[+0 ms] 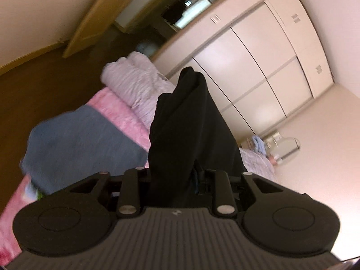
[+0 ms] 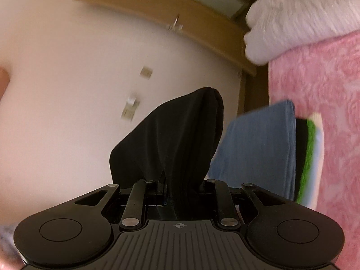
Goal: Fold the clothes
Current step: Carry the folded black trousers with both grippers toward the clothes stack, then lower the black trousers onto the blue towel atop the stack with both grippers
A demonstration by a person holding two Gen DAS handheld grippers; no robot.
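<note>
A black garment is pinched in my left gripper and drapes forward over the fingers, hiding their tips. The same black garment is also pinched in my right gripper, bunched up over its fingers. Both grippers are shut on the cloth and hold it in the air beside the bed. A folded blue garment lies on the pink blanket; it also shows in the right wrist view, on top of a stack with green and white layers.
A rolled white quilt lies at the bed's far end and shows in the right wrist view. Cream wardrobe doors stand beside the bed. A wooden door and dark floor lie beyond.
</note>
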